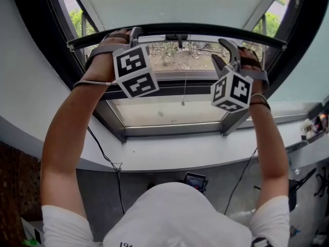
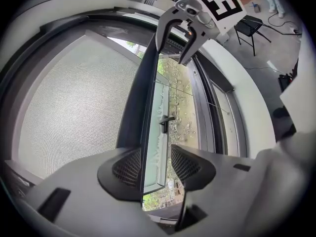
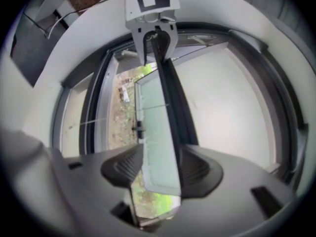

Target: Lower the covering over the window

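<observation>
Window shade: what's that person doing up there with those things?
A person reaches up to pull the shade down. The left hand-held gripper is clamped on the shade's dark bottom bar. The right hand-held gripper has the same bar between its wide-open jaws, not squeezing yet. The shade is high up, so the window below is uncovered.
</observation>
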`<state>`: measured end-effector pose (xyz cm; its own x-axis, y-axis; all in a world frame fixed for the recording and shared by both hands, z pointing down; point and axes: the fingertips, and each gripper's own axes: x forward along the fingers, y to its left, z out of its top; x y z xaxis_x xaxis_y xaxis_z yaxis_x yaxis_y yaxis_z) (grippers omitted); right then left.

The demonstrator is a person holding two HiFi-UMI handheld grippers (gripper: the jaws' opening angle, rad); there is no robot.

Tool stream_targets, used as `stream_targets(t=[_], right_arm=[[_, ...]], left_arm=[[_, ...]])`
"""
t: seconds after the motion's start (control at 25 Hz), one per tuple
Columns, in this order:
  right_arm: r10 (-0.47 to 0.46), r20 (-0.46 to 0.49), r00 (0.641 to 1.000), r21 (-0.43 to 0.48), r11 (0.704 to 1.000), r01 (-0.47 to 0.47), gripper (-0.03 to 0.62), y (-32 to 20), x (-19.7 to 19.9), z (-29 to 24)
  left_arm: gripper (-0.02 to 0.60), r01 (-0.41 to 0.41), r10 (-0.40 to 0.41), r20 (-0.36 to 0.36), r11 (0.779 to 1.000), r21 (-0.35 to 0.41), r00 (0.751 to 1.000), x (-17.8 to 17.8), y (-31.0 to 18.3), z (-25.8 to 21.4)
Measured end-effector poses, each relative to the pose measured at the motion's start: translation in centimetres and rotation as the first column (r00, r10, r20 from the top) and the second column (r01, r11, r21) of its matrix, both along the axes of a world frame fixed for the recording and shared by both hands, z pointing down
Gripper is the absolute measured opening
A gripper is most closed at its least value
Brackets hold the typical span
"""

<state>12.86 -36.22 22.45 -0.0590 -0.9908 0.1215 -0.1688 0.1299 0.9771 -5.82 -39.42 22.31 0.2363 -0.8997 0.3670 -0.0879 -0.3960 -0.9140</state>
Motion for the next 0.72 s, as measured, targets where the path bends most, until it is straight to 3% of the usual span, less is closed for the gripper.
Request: stream_targets(t=[0.2,0.44,0.72], right_arm=[[0.038,-0.039,0.999,-0.059,0.997,-0.040,0.229,-2.2,1.1,0.9],[0.038,-0.020,0.999,-0.168,0.985,-0.041,0.229,-2.8,1.2,3.7],[0.053,-0.011,0.999,-0.198,0.979,-0.054,0.229,-2.8,0.9,4.2]], left_arm=[[0.187,0.000,0.001,0.018,1.000,-0.028,1.000,0.3,0.2,2.4],[0.189,-0.001,0.002,0.012,0.997,-0.071,1.000,0.4,0.1,4.2],[0.189,-0.004,0.005,0.010,0.997,-0.072,1.000,0.2,0.1,4.6]])
